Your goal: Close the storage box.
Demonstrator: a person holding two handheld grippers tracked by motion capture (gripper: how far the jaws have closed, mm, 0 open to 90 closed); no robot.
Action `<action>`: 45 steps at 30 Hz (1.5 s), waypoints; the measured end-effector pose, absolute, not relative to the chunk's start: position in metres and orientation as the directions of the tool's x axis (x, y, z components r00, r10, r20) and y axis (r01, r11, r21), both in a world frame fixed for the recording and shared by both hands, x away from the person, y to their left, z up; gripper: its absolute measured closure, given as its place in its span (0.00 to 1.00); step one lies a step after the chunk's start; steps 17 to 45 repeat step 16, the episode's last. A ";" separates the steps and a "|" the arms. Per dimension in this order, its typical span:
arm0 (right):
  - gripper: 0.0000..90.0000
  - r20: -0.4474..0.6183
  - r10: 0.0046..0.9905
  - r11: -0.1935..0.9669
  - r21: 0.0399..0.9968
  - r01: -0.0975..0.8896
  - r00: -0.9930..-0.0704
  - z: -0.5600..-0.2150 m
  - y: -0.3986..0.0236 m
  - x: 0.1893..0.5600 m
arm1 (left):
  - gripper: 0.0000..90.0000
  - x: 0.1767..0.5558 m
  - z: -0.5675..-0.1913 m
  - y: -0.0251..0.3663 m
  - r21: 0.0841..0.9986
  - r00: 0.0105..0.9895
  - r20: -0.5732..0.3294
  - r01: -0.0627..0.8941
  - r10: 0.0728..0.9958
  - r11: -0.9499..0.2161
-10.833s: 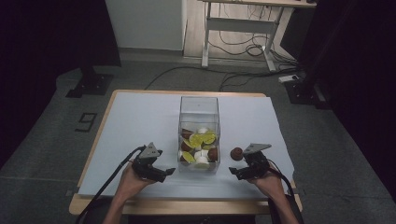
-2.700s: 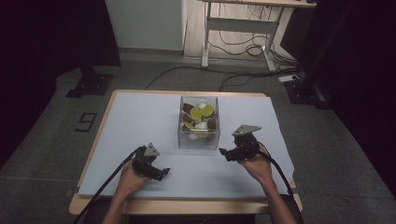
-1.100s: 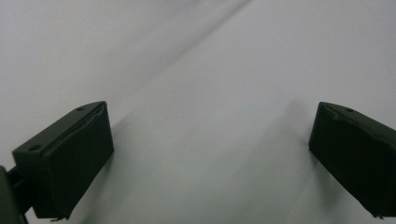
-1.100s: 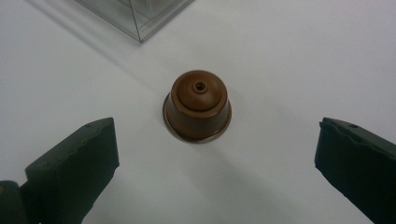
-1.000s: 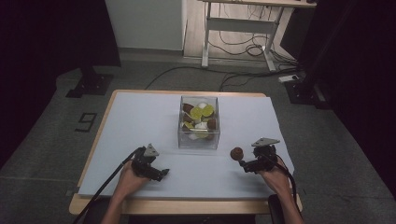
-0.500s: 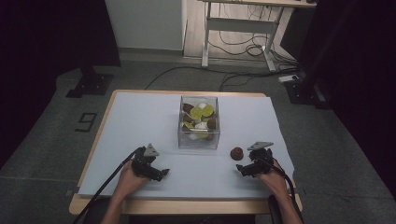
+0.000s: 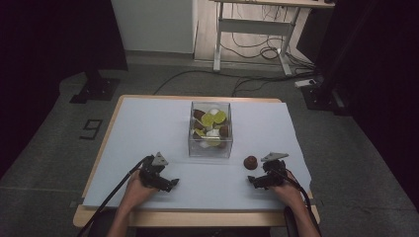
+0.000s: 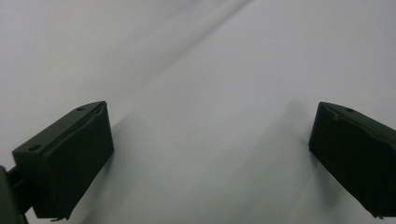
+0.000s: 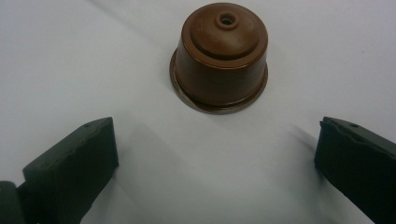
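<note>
On the white table cover, just right of the clear box of capsules, a brown coffee capsule sits flange-down — on its own, nothing touching it. The right gripper is close behind it, and in the right gripper view the capsule stands just beyond the wide-apart jaws, not between them. The left gripper rests near the front edge, jaws spread wide too — gripping nothing but bare cover.
</note>
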State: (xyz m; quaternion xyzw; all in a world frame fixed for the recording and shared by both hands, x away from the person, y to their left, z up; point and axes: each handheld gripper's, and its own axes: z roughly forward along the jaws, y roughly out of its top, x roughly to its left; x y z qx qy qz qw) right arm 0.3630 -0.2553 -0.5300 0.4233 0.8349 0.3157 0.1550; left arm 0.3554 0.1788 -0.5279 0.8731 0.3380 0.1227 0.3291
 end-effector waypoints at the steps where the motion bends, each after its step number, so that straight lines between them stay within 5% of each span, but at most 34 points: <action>1: 0.00 0.007 0.804 0.438 0.668 0.602 -0.594 -0.531 -0.256 0.362 | 0.00 0.355 -0.528 0.179 0.658 0.742 -0.008 0.509 0.671 -0.555; 45: 0.00 0.007 0.798 0.419 0.712 0.563 -0.603 -0.536 -0.259 0.357 | 0.00 0.355 -0.528 0.179 0.657 0.742 -0.007 0.509 0.671 -0.556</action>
